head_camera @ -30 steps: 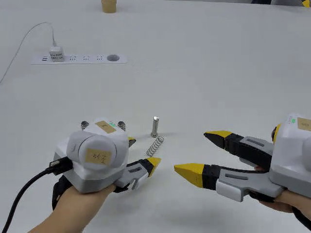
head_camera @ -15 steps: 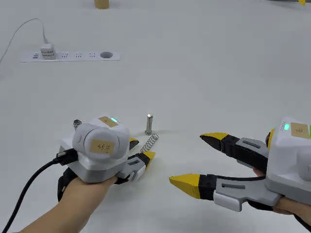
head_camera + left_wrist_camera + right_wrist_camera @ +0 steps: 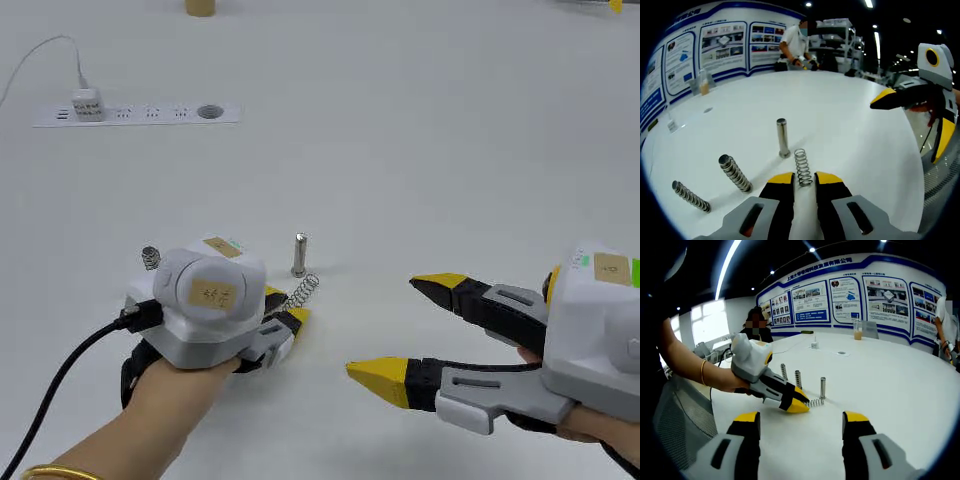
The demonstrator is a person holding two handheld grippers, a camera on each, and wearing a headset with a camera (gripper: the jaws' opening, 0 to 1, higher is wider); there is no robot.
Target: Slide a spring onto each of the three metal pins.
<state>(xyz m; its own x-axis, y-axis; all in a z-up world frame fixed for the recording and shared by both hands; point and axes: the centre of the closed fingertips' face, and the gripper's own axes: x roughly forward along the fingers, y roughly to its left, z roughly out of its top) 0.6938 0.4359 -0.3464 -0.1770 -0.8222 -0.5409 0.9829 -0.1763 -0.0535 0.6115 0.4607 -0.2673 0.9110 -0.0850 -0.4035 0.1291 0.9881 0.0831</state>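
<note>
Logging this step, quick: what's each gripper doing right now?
Left gripper: closed on one end of a spring.
Right gripper: open, holding nothing.

A: Head view?
B: High, tilted down over the table (image 3: pixel 420 140), close behind left gripper (image 3: pixel 288 322) and right gripper (image 3: pixel 383 327).
A: Gripper views?
B: Table-level, close, angled toward each other; all three share the bare pin (image 3: pixel 299 255) and spring (image 3: pixel 303 290).

Left claw (image 3: pixel 804 179) pinches a spring (image 3: pixel 801 165) near a bare upright pin (image 3: pixel 783 138).
</note>
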